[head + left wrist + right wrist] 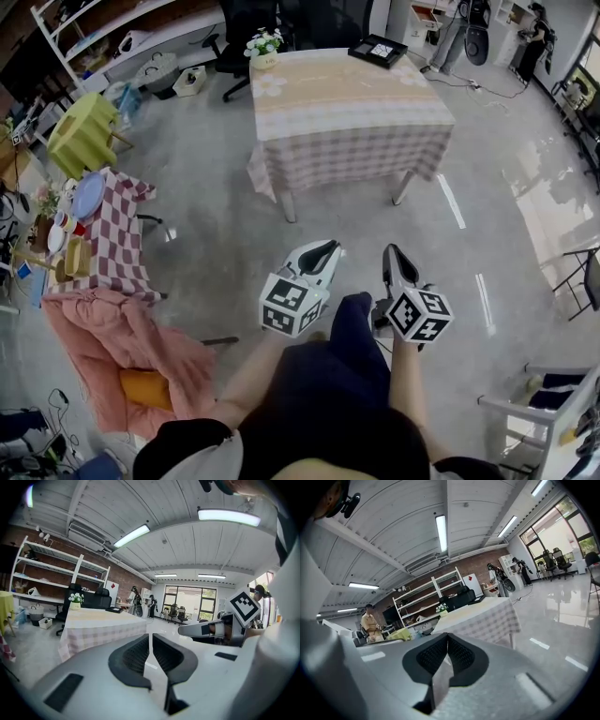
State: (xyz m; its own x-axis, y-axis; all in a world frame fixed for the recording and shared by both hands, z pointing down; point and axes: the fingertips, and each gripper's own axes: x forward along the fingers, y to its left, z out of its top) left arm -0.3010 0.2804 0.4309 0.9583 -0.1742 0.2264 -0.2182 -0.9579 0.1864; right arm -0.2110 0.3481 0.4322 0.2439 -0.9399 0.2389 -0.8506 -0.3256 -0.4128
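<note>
Tools clenched over open floor, large desk ahead

Floor [216, 244] of pale polished concrete spreads wide around the person, and both tools hang above it in front of the person's legs. The left tool [323, 248] has its jaws pressed together with nothing between them, as the left gripper view [150, 641] shows. The right tool [392, 251] is likewise clenched on nothing, its pads meeting in the right gripper view [447, 644]. The two tools sit side by side, near each other but not touching.

Straight ahead, well apart from both tools, stands the large desk [347, 103] under a pale checked cloth that drapes over its near edge, with bare floor between it and the tools. Room is open to the right of the large desk, where the floor shines with reflections.

To the left a small desk [117, 234] with a red-checked cloth stands near a chair draped in pink cloth [112, 328], which narrows the left side. A yellow-green covered seat [84, 131] sits farther back on the left, and a white shelf [122, 28] runs along the far wall. A black office chair [239, 28] stands behind the large desk.

A flower pot [264, 47] with white blooms rests at the far left corner of the large desk, and a black tray [378, 50] lies at its far edge. A blue plate [87, 195] sits on the small desk beside some cups, too small to tell their contents
</note>
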